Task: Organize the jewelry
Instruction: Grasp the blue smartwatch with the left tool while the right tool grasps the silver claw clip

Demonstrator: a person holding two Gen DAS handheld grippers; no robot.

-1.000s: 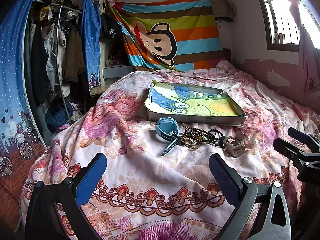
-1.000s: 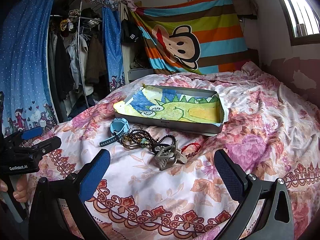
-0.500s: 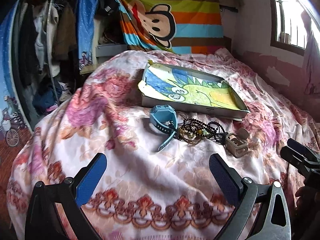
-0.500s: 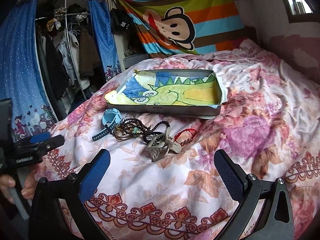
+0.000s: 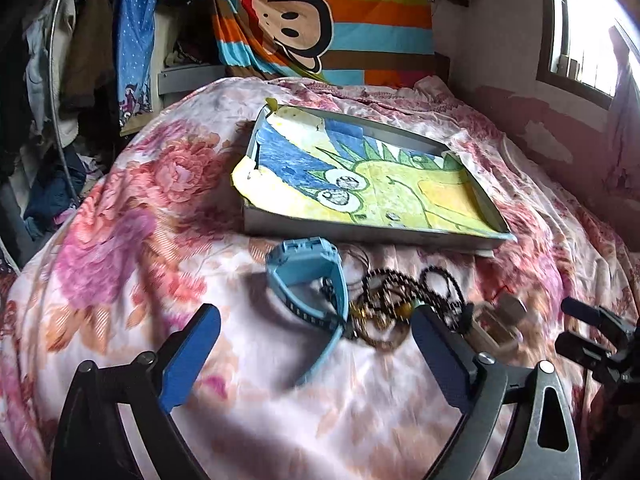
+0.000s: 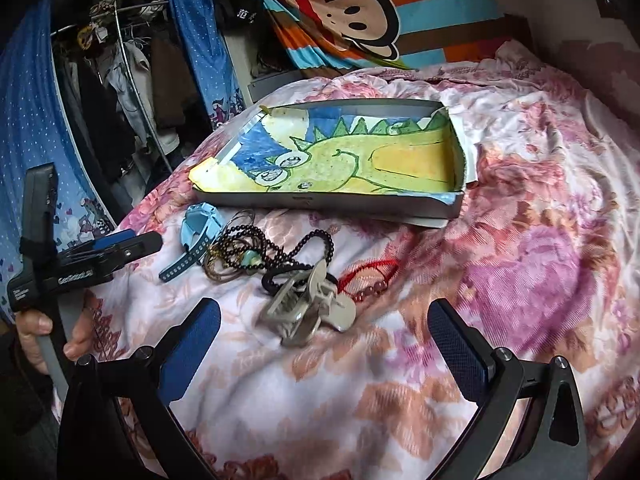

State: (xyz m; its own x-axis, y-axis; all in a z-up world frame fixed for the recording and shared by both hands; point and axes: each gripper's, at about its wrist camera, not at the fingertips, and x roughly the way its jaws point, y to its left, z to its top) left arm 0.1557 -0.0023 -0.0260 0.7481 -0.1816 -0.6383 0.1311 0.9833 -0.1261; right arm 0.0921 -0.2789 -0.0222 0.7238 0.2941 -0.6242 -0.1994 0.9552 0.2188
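Observation:
On the flowered bedspread a jewelry pile lies in front of a shallow grey box (image 5: 360, 236) lined with a dinosaur drawing. The pile holds a light-blue watch (image 5: 308, 280), tangled black bead strings (image 5: 400, 300) and a grey hair claw clip (image 5: 500, 320). My left gripper (image 5: 316, 356) is open, low over the bed, with the watch strap just ahead between its fingers. In the right wrist view my right gripper (image 6: 324, 344) is open right behind the claw clip (image 6: 308, 308). A red string bracelet (image 6: 372, 276), the beads (image 6: 272, 248), the watch (image 6: 196, 232) and the box (image 6: 328, 202) lie beyond it.
A clothes rack with hanging garments (image 6: 132, 80) and blue curtains stand left of the bed. A striped monkey blanket (image 5: 320, 20) hangs at the head. A window (image 5: 580, 40) is at the right. A hand (image 6: 36, 328) holds the left gripper (image 6: 108, 248).
Both grippers have moved forward and lower toward the jewelry pile, which now fills more of each view. Both stay open and nothing has been picked up.

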